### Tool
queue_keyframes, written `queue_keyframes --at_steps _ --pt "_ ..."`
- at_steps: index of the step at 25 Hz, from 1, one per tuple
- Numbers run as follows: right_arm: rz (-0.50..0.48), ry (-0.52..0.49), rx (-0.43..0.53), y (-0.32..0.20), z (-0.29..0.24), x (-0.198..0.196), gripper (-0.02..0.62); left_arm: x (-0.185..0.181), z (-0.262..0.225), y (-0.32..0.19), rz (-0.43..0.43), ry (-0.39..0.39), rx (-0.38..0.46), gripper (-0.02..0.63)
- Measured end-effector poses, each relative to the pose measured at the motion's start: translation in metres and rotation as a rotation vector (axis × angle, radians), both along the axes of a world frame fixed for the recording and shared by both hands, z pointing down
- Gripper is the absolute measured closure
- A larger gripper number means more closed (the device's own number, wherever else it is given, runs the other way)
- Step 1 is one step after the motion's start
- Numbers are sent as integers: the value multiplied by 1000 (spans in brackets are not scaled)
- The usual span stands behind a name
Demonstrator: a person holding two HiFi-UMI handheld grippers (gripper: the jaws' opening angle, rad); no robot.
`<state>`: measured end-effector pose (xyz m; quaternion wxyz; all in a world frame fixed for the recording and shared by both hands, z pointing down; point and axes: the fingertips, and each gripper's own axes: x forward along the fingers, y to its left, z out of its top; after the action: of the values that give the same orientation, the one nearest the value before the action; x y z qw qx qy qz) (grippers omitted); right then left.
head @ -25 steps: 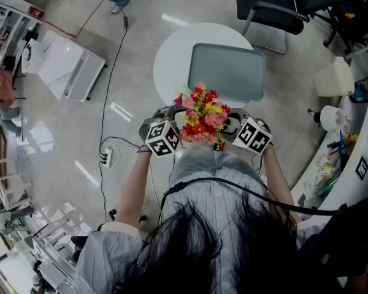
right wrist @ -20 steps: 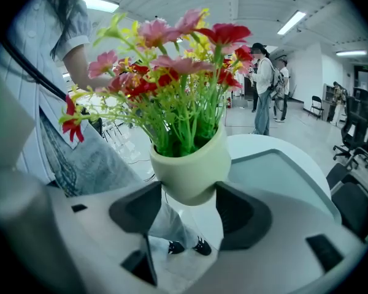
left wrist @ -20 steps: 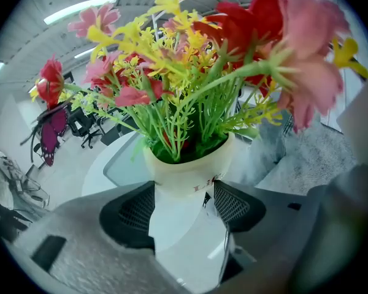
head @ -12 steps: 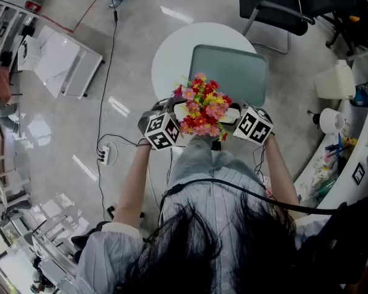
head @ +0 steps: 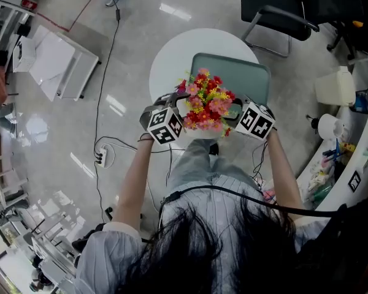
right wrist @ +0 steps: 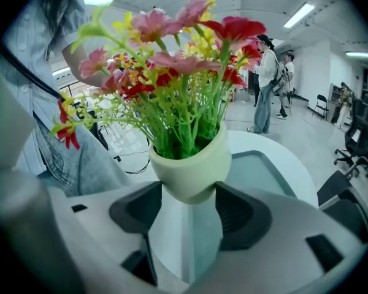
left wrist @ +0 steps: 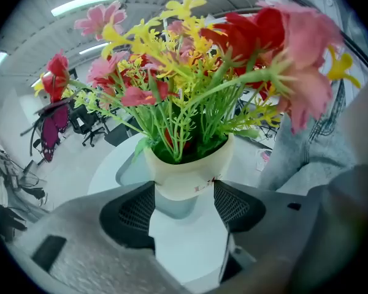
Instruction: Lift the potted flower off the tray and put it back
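Potted flower (head: pixel 205 106), red lettering (left wrist: pixel 203 185) illegible, between hand-held grippers (left wrist: pixel 184 196) (right wrist: pixel 188 202)

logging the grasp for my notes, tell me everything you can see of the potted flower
The potted flower is a bunch of plastic-looking red, pink and yellow blooms on green stems in a small, smooth cream pot that narrows toward its base. It stands upright, lifted in the air over the near edge of the grey-green tray. The left hand-held gripper and right hand-held gripper each clamp the pot's lower part; nothing else touches it.
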<state>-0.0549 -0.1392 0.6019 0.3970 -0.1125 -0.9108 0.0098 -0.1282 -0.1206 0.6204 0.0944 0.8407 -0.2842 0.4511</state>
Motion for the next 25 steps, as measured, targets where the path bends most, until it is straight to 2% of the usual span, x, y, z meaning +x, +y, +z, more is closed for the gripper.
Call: queue_keyframes --at_steps 15,22,25 --pt "-25 85 -11 -56 38 -24 322 -22 40 -54 -34 24 -65 293" --pt "-91 150 25 -76 67 -41 322 -37 59 -71 -95 32 -84 293" --pt "-111 156 25 -82 69 -43 322 -38 60 -75 -128 57 -73 294"
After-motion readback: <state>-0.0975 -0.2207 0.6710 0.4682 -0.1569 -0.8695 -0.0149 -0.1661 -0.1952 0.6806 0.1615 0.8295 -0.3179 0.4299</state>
